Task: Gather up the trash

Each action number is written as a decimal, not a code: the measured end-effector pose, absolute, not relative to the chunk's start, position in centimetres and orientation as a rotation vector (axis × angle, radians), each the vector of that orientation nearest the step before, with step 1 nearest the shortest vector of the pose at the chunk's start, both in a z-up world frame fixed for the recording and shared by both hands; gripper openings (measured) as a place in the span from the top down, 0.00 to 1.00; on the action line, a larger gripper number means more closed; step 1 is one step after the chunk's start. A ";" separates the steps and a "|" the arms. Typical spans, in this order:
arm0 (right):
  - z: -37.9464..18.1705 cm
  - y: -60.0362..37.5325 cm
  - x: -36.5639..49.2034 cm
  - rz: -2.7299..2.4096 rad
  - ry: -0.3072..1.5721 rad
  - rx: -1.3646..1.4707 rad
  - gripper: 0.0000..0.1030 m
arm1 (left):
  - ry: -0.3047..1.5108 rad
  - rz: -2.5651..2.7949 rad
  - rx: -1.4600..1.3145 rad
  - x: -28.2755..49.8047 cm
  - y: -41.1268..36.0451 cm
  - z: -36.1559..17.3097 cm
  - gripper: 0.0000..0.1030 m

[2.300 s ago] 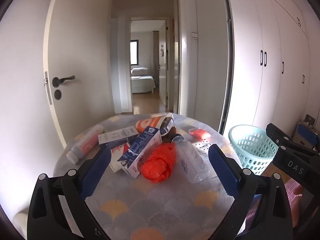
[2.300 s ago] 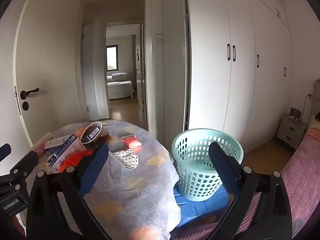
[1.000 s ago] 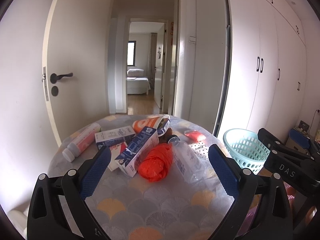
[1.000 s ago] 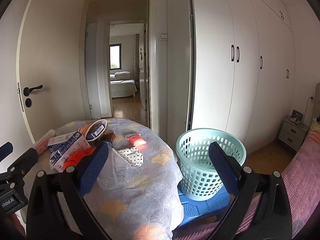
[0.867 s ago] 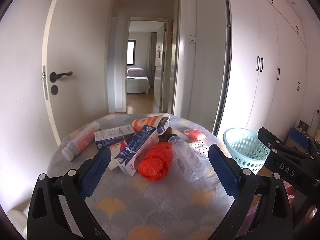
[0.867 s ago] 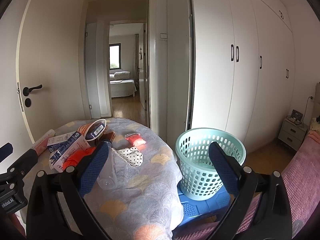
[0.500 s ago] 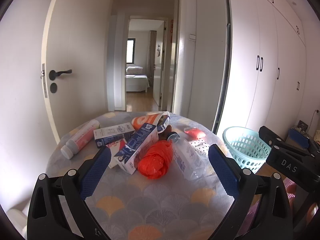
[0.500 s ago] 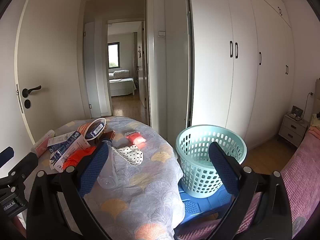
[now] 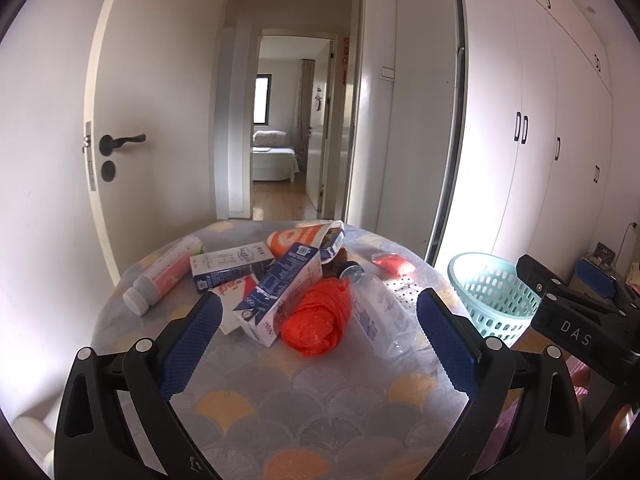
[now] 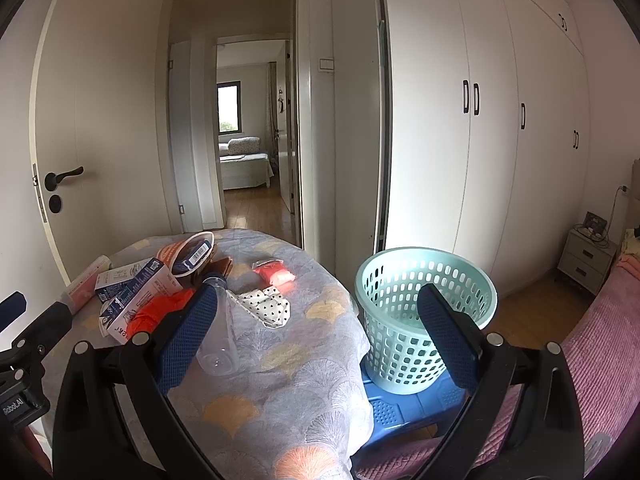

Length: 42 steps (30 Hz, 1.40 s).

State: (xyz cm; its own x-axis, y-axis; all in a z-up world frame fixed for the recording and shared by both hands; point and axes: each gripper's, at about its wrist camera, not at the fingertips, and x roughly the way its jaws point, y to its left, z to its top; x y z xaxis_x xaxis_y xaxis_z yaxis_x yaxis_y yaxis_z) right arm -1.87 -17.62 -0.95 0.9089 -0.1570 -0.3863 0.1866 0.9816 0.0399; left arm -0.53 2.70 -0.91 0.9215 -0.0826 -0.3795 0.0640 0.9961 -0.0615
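Orange crumpled bag [image 9: 316, 320] lies nearest on the counter [image 9: 320, 400] among cartons and a bottle [image 9: 380, 308], so the left gripper [image 9: 318, 340], jaws spread and empty like the right gripper's [image 10: 318, 336], should close on it first, then carry it to the basket [image 10: 424, 312].

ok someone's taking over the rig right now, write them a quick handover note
Left tool: open, holding nothing, hovering over the near side of the table.
Right tool: open, holding nothing, further right, between the table and the basket.
Trash, all on the table: orange bag, clear bottle, two cartons, paper cup, pink bottle, red packet, spotted wrapper.
The basket stands on a blue stool right of the table; what shows of its inside looks empty.
Done: nothing collected yet.
Left: pick up each piece and drop it in the basket.
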 end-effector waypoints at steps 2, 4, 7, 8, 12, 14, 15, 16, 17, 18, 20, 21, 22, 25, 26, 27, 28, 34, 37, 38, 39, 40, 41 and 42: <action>-0.9 -17.5 -1.7 -0.175 0.390 0.078 0.07 | 0.390 -0.069 -0.046 -0.5 3.2 -0.9 0.08; -0.9 -17.2 -1.5 -0.171 0.390 0.078 0.07 | 0.392 -0.063 -0.056 -0.4 3.9 -0.9 0.08; -1.0 -16.7 -1.2 -0.163 0.391 0.074 0.08 | 0.398 -0.066 -0.080 0.0 5.2 -0.7 0.08; -1.1 -16.5 -1.0 -0.160 0.392 0.069 0.10 | 0.398 -0.060 -0.081 0.1 5.5 -0.8 0.08; -1.3 -15.5 -0.3 -0.140 0.402 0.039 0.16 | 0.411 -0.020 -0.110 0.7 7.8 -1.0 0.08; -1.4 -15.1 0.2 -0.128 0.407 0.035 0.19 | 0.422 0.008 -0.137 1.2 9.3 -1.2 0.09; -1.4 -15.0 0.4 -0.123 0.410 0.032 0.20 | 0.428 0.024 -0.147 1.5 10.1 -1.4 0.10; -1.4 -14.8 0.6 -0.119 0.413 0.029 0.22 | 0.433 0.039 -0.154 1.8 10.9 -1.6 0.10; -1.5 -14.6 0.9 -0.113 0.417 0.024 0.24 | 0.439 0.053 -0.155 2.1 11.6 -1.8 0.11; -1.5 -14.4 1.2 -0.105 0.423 0.019 0.26 | 0.445 0.068 -0.152 2.6 12.4 -1.9 0.12; -1.7 -14.0 1.9 -0.094 0.435 0.013 0.34 | 0.459 0.096 -0.137 3.6 13.8 -2.0 0.15; -1.8 -13.8 2.2 -0.090 0.442 0.008 0.36 | 0.464 0.116 -0.126 4.3 15.2 -2.2 0.15; -2.0 -13.6 2.5 -0.085 0.447 0.003 0.40 | 0.470 0.129 -0.123 5.0 16.1 -2.2 0.16; -2.4 -13.1 3.3 -0.074 0.460 -0.007 0.44 | 0.507 0.129 -0.131 7.5 18.8 -2.6 0.21; -2.5 -13.1 3.6 -0.069 0.467 -0.003 0.44 | 0.524 0.122 -0.136 8.4 19.6 -2.7 0.22; -2.7 -13.1 4.0 -0.059 0.477 0.007 0.44 | 0.540 0.116 -0.138 9.4 20.3 -2.9 0.22; -2.8 -13.1 4.3 -0.055 0.484 0.015 0.44 | 0.558 0.112 -0.139 10.3 20.9 -3.1 0.24; -3.8 -13.4 6.1 -0.022 0.548 0.049 0.45 | 0.673 0.076 -0.149 15.4 23.9 -5.0 0.29; -4.6 -13.4 7.0 0.011 0.587 0.069 0.45 | 0.747 0.088 -0.139 17.7 24.4 -6.6 0.33; -4.9 -13.4 7.4 0.041 0.607 0.079 0.45 | 0.766 0.092 -0.133 18.3 24.4 -7.0 0.33; -5.2 -13.3 7.8 0.061 0.627 0.083 0.45 | 0.785 0.093 -0.129 18.8 24.5 -7.4 0.33; -5.5 -13.2 8.1 0.067 0.643 0.083 0.45 | 0.804 0.093 -0.127 19.2 24.5 -7.8 0.33; -5.8 -12.9 8.4 0.067 0.658 0.078 0.45 | 0.822 0.092 -0.124 19.6 24.6 -8.2 0.33; -6.2 -12.7 8.9 0.059 0.675 0.070 0.45 | 0.839 0.093 -0.123 20.0 24.6 -8.5 0.34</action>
